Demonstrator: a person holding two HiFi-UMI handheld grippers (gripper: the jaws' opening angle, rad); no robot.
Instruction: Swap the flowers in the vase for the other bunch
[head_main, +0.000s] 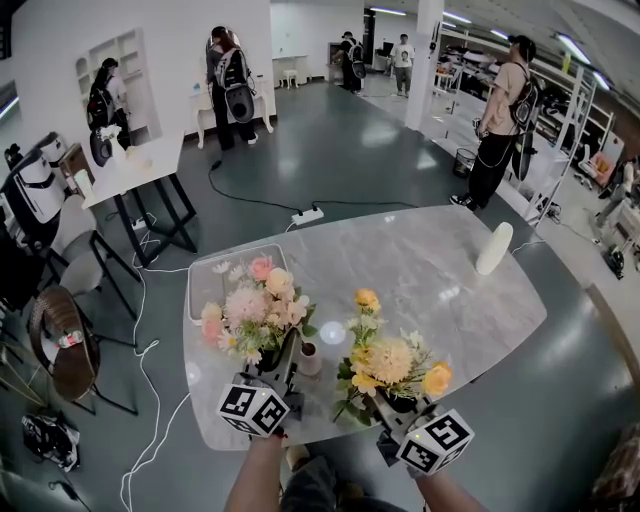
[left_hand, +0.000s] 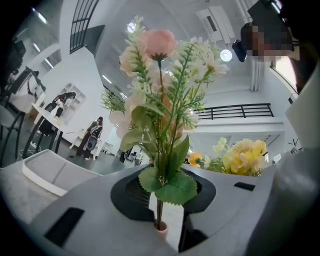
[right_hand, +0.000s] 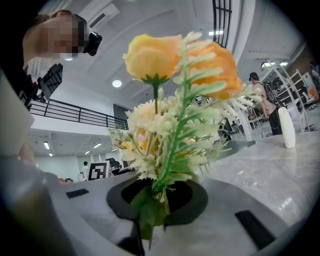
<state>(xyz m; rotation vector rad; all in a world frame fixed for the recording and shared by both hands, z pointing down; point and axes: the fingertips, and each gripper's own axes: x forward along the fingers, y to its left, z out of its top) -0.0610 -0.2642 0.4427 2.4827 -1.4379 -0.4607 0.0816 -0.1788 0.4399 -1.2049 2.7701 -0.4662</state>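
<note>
- A pale grey rectangular tray (head_main: 205, 285) is seen at the left end of the grey marble-patterned counter (head_main: 430, 270).
- The left hand-held gripper (head_main: 283, 362) is clamped on the stems of the pink and cream artificial flower bunch (head_main: 255, 300). The bunch is held upright, and its stem end is seen at the mouth of the small pale pink vase (head_main: 310, 358).
- The right hand-held gripper (head_main: 392, 402) is clamped on the stems of the yellow and orange artificial flower bunch (head_main: 388, 360). That bunch is held upright just beside the vase, over the counter's near edge.
- A white cylindrical bottle (head_main: 494, 248) is stood at the counter's far right.
</note>
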